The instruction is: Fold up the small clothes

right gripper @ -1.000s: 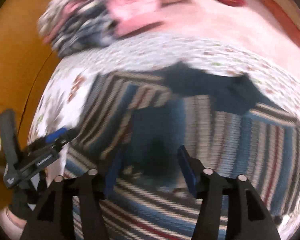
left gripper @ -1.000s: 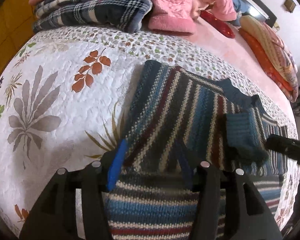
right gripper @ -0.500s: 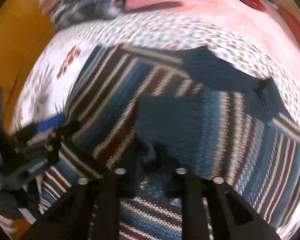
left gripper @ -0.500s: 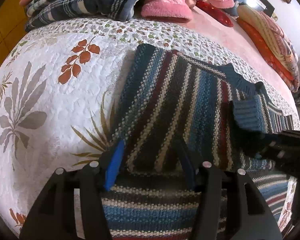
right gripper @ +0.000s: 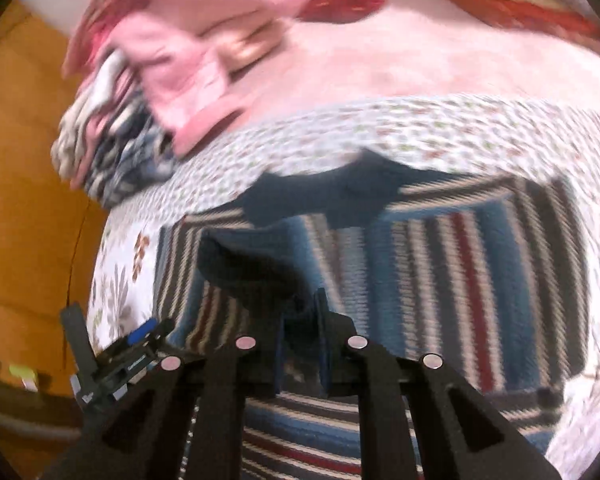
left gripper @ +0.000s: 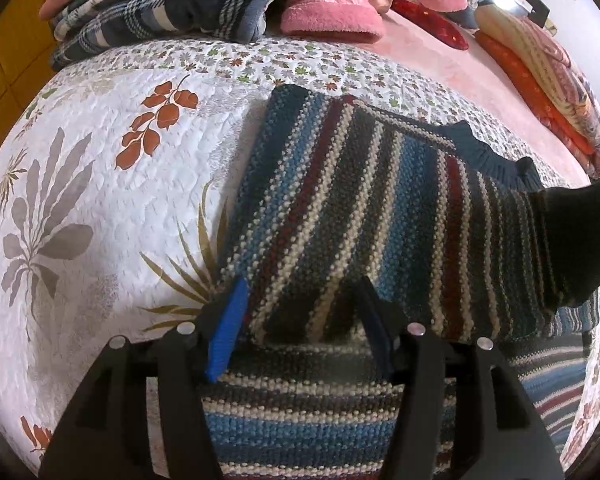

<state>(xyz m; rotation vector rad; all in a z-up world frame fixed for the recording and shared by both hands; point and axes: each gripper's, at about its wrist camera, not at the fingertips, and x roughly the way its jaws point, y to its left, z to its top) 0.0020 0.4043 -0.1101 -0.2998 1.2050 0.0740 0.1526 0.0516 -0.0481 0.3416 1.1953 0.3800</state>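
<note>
A small knitted sweater (left gripper: 380,216) striped in blue, dark grey, cream and dark red lies spread on a white quilted bedspread (left gripper: 100,184) printed with leaves and small flowers. Its dark blue collar (left gripper: 488,152) points away from the cameras. The left gripper (left gripper: 300,332) hovers at the sweater's near edge, its blue-padded fingers (left gripper: 226,336) wide apart with striped knit between them. The right gripper (right gripper: 300,344), blurred, has its fingers drawn close together, pinching a dark fold of the sweater's sleeve (right gripper: 252,264). Beyond lie a folded navy plaid blanket (left gripper: 172,12) and pink fleece clothing (left gripper: 332,4).
</note>
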